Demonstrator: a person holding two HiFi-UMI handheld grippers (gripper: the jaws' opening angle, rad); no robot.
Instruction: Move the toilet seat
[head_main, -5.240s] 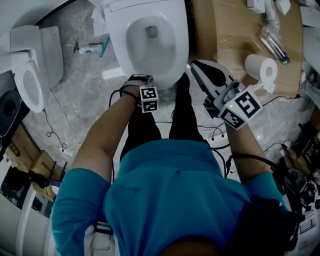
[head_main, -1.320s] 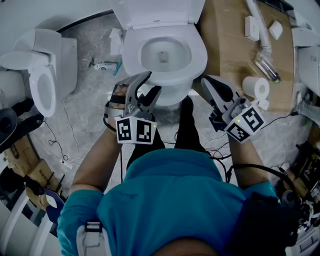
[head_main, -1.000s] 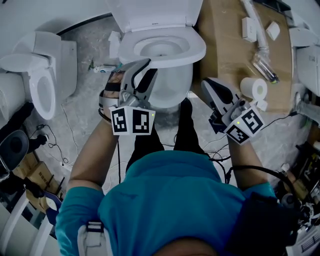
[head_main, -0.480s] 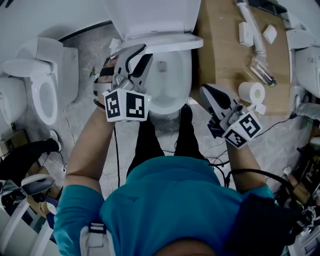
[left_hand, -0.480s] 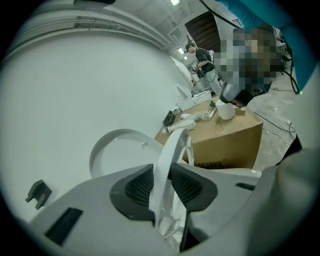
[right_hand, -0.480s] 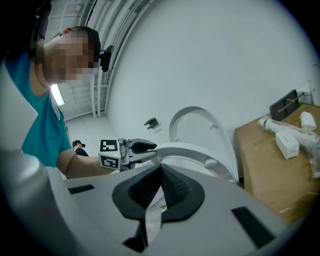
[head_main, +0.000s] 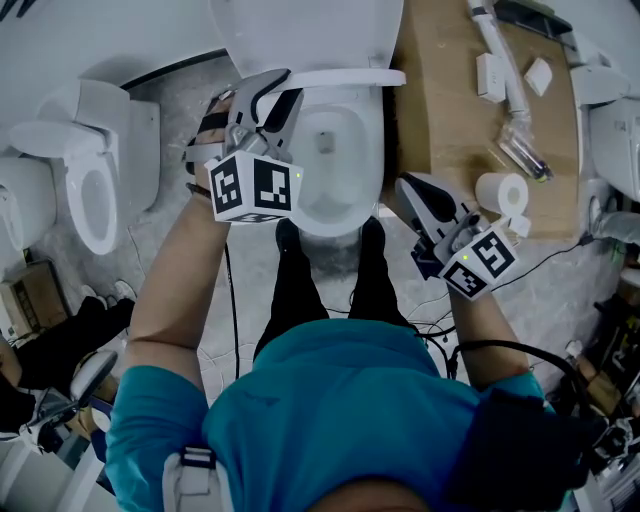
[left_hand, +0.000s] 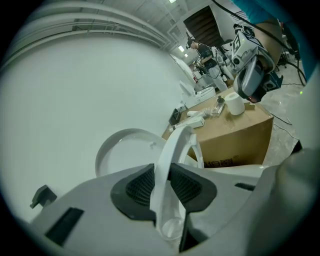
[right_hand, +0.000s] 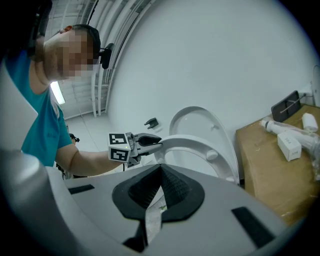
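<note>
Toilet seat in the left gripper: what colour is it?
White; the toilet seat shows best in the left gripper view.

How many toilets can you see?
2 for sure: the middle toilet in front of the person, with its seat lifted, and another toilet on the floor at the left. White shapes cut off at both side edges may be more.

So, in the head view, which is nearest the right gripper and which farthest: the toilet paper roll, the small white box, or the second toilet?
1. The toilet paper roll, just to the right of the right gripper, on the cardboard box.
2. The small white box, farther back on that box.
3. The second toilet, far off to the left.
</note>
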